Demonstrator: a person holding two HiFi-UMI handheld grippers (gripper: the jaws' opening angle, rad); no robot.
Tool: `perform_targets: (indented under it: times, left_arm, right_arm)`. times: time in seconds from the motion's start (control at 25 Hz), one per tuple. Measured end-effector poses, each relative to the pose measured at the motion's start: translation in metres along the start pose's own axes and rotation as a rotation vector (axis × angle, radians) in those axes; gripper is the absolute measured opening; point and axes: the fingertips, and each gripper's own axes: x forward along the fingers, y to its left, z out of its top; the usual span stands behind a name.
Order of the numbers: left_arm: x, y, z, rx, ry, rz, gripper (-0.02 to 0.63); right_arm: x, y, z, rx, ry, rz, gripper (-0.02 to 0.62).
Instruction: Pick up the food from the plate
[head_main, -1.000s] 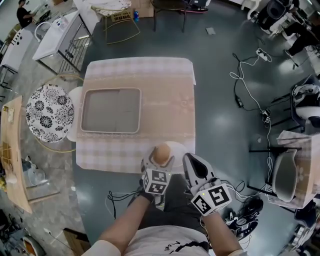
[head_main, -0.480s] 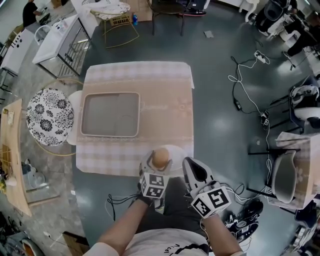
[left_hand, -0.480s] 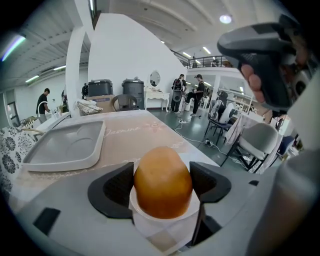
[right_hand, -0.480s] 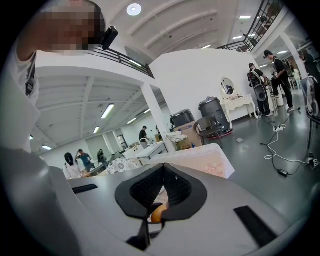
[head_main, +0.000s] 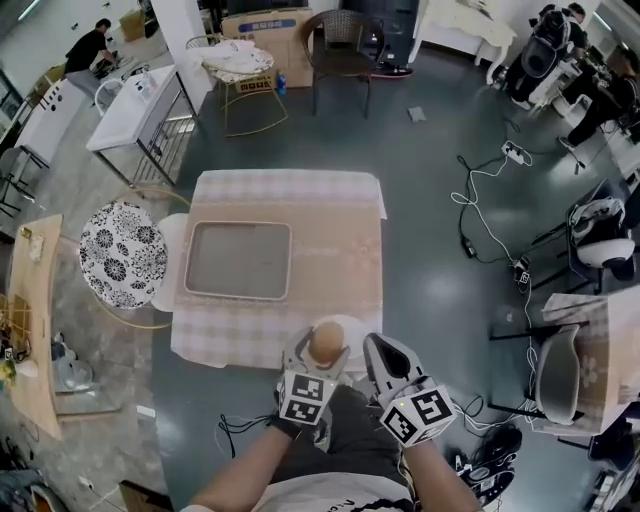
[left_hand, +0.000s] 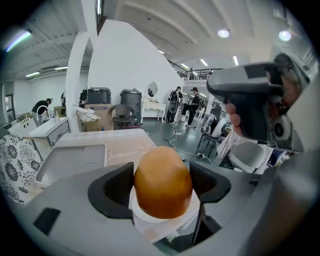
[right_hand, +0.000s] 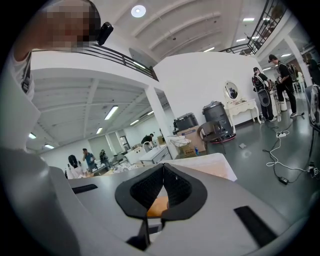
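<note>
Left gripper (head_main: 322, 346): jaws are closed against a golden-brown bun (head_main: 324, 340), one dark pad (left_hand: 116, 186) pressed to each side of it. A white paper liner (left_hand: 165, 225) is seen under the bun, between the jaws. In the head view the bun is located directly over the white plate (head_main: 358, 327), at the near edge of the table (head_main: 285, 188). Whether the bun is clear of the plate cannot be told.

Right gripper (head_main: 384, 344): jaws are brought together with the pad tips touching, and nothing is held between them. It is positioned just beside the left gripper, off the table's near edge. In its own view a patch of orange-brown is seen through the gap below the pads.

Table: covered with a checked cloth. A shallow rectangular tray (head_main: 238, 261) is seen on the left half, well apart from the plate.
</note>
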Motion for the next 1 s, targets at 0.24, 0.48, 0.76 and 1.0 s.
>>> perform_targets:
  times: [0.24,0.48,0.76,1.0]
  left_arm:
    - [-0.040,-0.012,0.034,-0.016,-0.045,0.013,0.336]
    - [-0.072,-0.029,0.068,-0.011,-0.097,-0.019,0.336]
    - [-0.117,-0.034,0.110,0.009,-0.150,-0.028,0.336]
    - [-0.154,-0.043,0.150,0.025,-0.224,-0.051,0.336]
  right_arm:
    - [-0.013,0.024,0.030,-0.023,-0.031,0.027,0.015]
    - [-0.023,0.040,0.054,-0.042,-0.066,0.044,0.015]
    - [-0.035,0.061,0.093,-0.078,-0.120,0.051,0.015]
    - [-0.045,0.078,0.119,-0.097,-0.176,0.058,0.015]
